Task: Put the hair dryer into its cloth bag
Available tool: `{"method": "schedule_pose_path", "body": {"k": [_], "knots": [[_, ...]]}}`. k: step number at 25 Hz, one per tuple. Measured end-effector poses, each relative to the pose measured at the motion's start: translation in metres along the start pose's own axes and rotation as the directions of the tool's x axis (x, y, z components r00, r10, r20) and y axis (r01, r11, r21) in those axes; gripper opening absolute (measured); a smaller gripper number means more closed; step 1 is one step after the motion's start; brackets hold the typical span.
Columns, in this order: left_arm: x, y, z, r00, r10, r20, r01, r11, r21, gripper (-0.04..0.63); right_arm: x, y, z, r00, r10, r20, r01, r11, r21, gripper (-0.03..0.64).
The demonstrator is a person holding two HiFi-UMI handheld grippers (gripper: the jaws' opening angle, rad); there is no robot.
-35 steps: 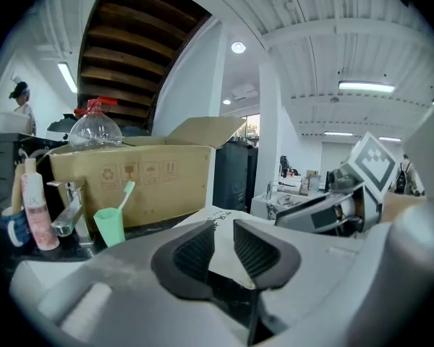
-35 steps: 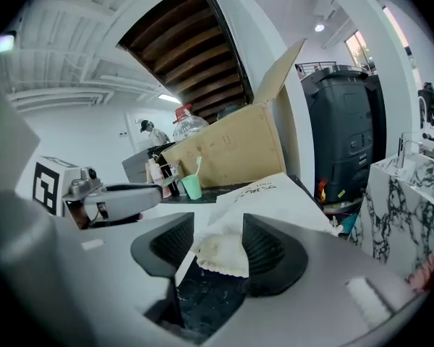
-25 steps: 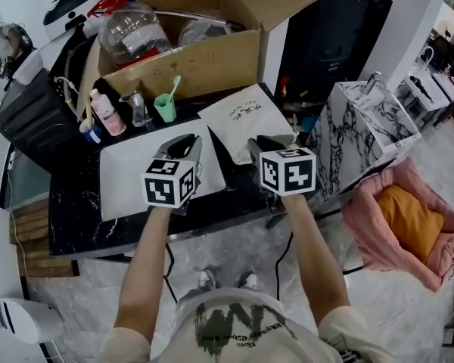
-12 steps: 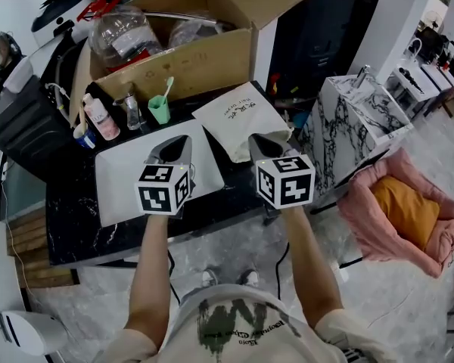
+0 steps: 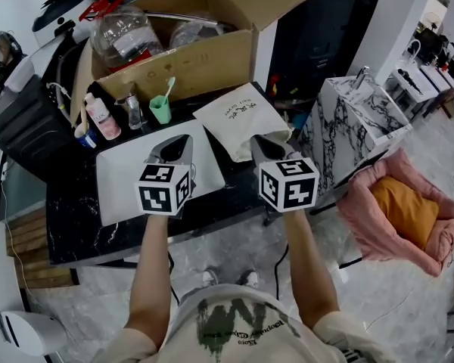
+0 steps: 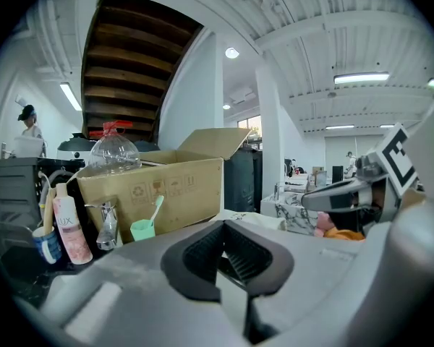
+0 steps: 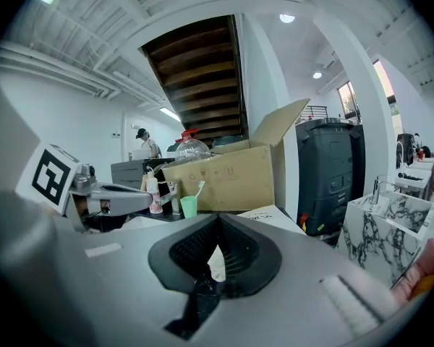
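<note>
I'm standing by a dark marble tabletop [image 5: 83, 225] while a person is holding a pair of tongs out over its near edge with each hand. The left tongs [image 5: 179, 140] are pressed together with nothing between them, and they are hanging above a flat white rectangular mat [image 5: 125, 176]. The right tongs [image 5: 262, 141] are also closed and empty, and they are pointing at the near corner of the cream cloth bag [image 5: 238, 116]; whether they are touching it I cannot tell.

The bag is lying flat and limp on the tabletop, turned at an angle, just right of the mat and in front of a big open brown cardboard box [image 5: 197, 63]. Its cloth is looking plain and slightly creased, with a small line of dark print near its far edge.

A mint-green cup holding a toothbrush [image 5: 162, 109] and a pink bottle [image 5: 103, 116] are standing near the box's left corner.
</note>
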State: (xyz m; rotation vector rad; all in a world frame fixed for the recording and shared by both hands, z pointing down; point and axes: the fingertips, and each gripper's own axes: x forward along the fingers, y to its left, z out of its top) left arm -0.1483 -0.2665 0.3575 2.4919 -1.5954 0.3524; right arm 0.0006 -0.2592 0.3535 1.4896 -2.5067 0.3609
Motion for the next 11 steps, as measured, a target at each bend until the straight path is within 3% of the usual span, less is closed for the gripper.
{"method": "schedule_pose_path", "body": {"k": [11], "knots": [[-0.0070, -0.0037, -0.0024, 1.000, -0.008, 0.003, 0.008, 1.000, -0.008, 0.005, -0.0062, 0.0018, -0.0014, 1.000, -0.005, 0.007, 0.005, 1.000, 0.008, -0.002]]}}
